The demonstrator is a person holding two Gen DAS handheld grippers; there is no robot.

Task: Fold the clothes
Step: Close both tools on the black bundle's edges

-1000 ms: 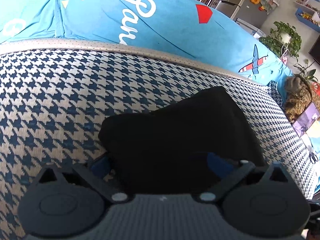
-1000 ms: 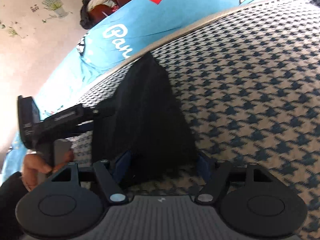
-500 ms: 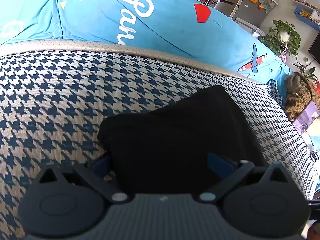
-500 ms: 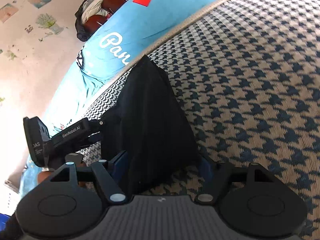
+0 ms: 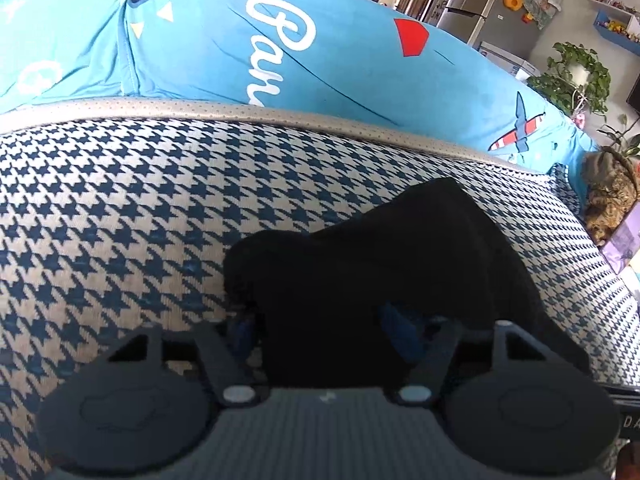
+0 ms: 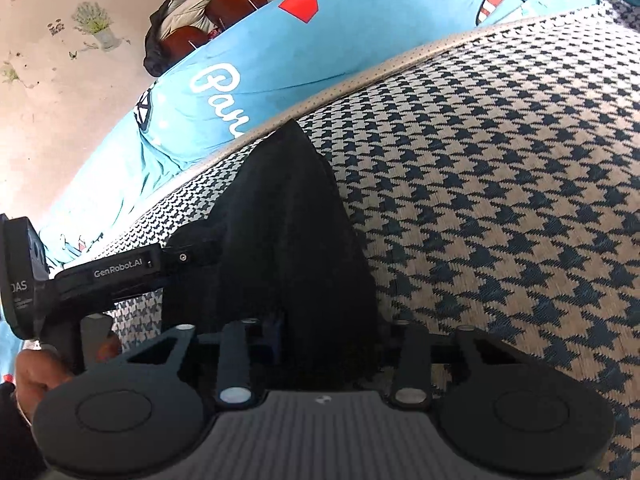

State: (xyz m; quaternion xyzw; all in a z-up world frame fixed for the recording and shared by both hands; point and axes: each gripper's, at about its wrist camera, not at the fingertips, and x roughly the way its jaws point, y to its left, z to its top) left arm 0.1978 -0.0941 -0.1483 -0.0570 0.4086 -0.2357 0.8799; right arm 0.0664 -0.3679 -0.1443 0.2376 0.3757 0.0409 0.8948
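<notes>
I see the black garment (image 5: pixel 380 272) lying folded on the houndstooth cushion (image 5: pixel 120 208), near its back edge. My left gripper (image 5: pixel 320 328) and right gripper (image 6: pixel 324 340) have just been closing, both now clamping its near edge. Behind, a blue cover (image 5: pixel 320 40), fridge (image 5: pixel 492 4), plant (image 5: pixel 576 76).

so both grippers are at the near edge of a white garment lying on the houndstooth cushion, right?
Not quite: the garment is black, not white, as the left wrist view shows plainly. The rest holds: the left gripper and right gripper are both at its near edge, jaws just closing with the cloth between them, and it lies on the houndstooth cushion.
</notes>
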